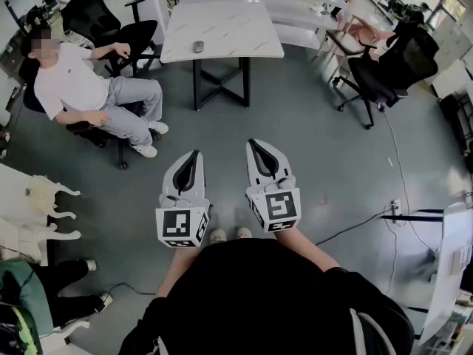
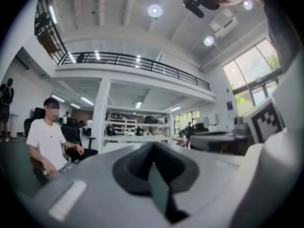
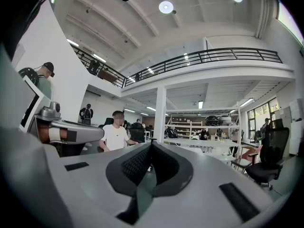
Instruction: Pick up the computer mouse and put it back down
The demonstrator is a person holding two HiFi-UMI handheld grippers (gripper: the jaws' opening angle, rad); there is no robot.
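The grey computer mouse (image 1: 198, 46) lies on the white marble-topped table (image 1: 236, 35) at the far side of the floor in the head view. Both grippers are held level in front of the person's body, well short of the table and apart from the mouse. My left gripper (image 1: 196, 154) is shut, its jaws meeting at the tip with nothing between them (image 2: 153, 147). My right gripper (image 1: 256, 143) stands beside it, jaws also together and empty (image 3: 151, 145). The mouse is too small to make out in either gripper view.
A person in a white shirt (image 1: 74, 87) sits on a black office chair left of the table. More black chairs (image 1: 384, 72) stand at the right. A cable and power strip (image 1: 395, 207) lie on the grey floor at the right. White chairs (image 1: 37, 205) stand at the left.
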